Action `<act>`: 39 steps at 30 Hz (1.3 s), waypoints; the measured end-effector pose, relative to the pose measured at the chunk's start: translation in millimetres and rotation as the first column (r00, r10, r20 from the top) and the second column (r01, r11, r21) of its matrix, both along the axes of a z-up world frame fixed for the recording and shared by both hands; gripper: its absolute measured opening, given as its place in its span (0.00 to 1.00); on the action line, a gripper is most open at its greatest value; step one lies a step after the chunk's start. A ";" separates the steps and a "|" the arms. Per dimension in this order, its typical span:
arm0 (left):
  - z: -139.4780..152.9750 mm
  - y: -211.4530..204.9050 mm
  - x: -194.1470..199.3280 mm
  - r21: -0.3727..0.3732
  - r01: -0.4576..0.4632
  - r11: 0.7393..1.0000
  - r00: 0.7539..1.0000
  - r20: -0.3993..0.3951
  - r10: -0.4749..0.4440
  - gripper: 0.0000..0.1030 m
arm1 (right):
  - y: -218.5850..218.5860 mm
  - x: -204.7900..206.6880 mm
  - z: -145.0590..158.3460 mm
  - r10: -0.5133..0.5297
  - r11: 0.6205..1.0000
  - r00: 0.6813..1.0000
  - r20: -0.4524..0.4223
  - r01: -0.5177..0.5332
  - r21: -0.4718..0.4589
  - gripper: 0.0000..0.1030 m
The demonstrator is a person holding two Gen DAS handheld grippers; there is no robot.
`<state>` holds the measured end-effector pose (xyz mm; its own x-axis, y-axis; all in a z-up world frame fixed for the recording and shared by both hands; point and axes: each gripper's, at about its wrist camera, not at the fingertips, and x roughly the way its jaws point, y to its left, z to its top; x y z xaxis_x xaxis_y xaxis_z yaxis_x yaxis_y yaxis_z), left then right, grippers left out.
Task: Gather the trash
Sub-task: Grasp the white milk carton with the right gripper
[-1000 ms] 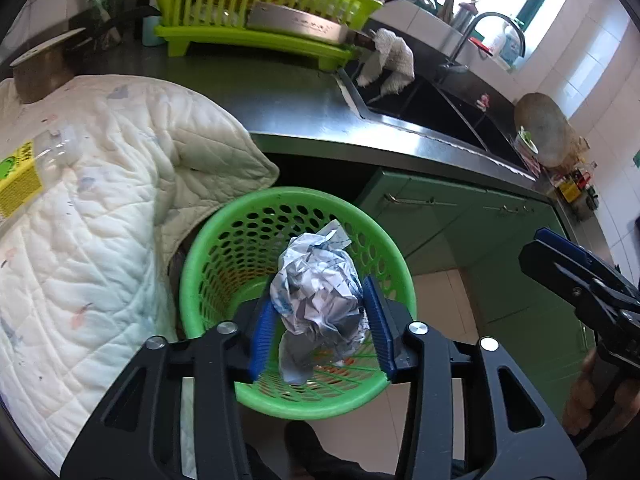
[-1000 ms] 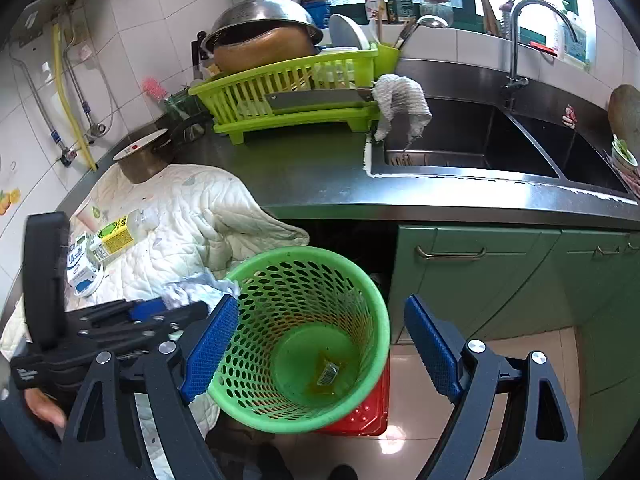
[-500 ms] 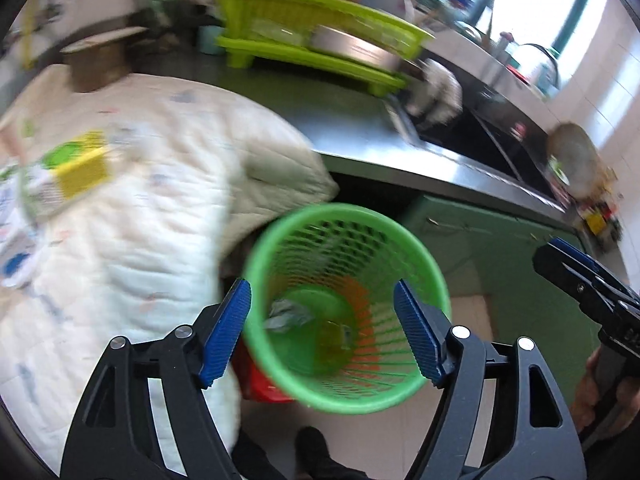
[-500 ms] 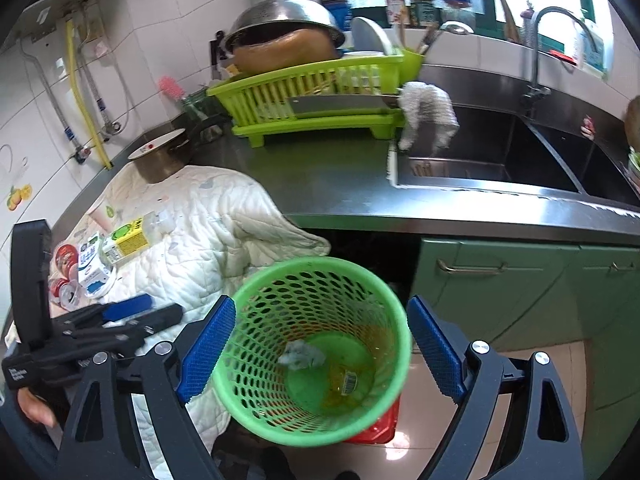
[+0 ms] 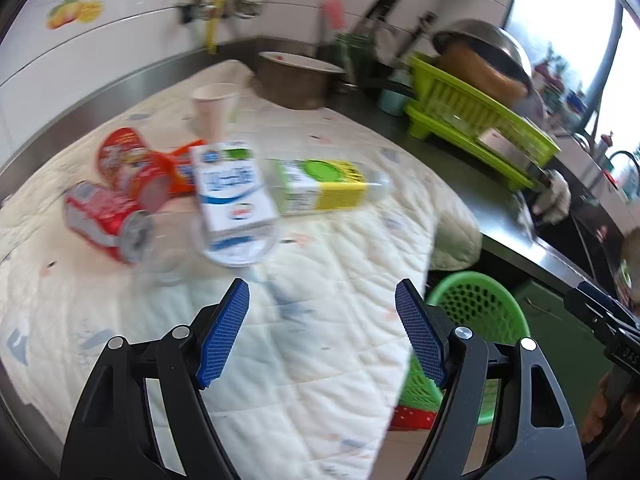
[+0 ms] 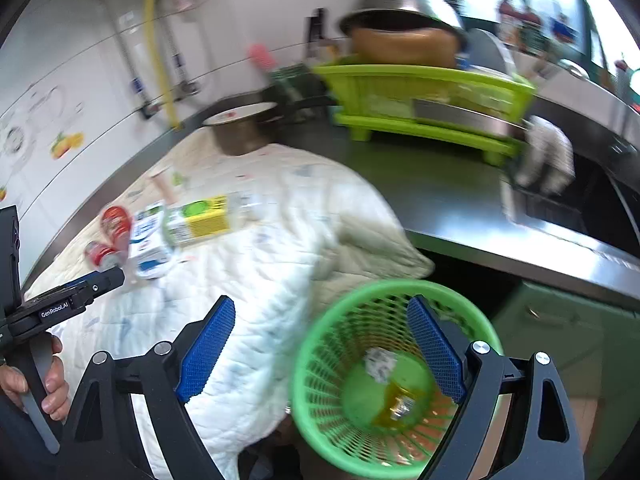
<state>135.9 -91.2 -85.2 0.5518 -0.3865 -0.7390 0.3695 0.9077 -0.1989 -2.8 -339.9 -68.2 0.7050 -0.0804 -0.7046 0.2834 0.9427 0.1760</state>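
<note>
— So what took up most of the counter?
— Mostly the white quilted cloth, draped over the edge, its corner hanging against the green mesh basket below. Behind it stood the lime dish rack with a metal bowl on top, and a brown pot near the wall.
— And the trash?
— 1 crumpled paper ball lay at the bottom of the basket. On the cloth, bunched together: a bottle with a yellow-green label, a white-and-blue carton touching it, a red can on its side, a red snack cup, and an upright paper cup farther back.
— The grippers?
— Both spread wide, holding nothing. The left gripper hovered over bare cloth, short of the carton; the right gripper hung above the basket's rim.
— Anything blocking?
— Nothing between the left gripper and the pile; motion blur hid finer detail.
</note>
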 end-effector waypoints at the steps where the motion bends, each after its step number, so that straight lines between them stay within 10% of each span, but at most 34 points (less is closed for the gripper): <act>1: 0.4 12.7 1.8 -0.003 -0.029 1.000 1.000 -0.002 0.029 0.73 | 5.5 7.0 0.9 0.020 1.000 1.000 0.000 -0.020 0.000 0.82; 21: -19.6 139.8 3.5 -0.014 -0.285 0.959 0.958 -0.044 0.284 0.75 | 175.0 211.1 2.5 0.497 0.867 0.868 -0.010 -0.496 0.048 0.82; 39: -34.9 133.3 26.3 -0.006 -0.238 0.971 0.969 -0.063 0.237 0.75 | 205.2 331.2 -59.7 0.475 0.874 0.843 -0.252 -0.486 0.022 0.74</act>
<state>162.2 42.1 -120.1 0.5825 -0.2601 -0.7701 0.1301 0.9650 -0.2276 328.3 -134.7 -127.9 0.4705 0.1917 -0.8613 -0.1789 0.9766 0.1196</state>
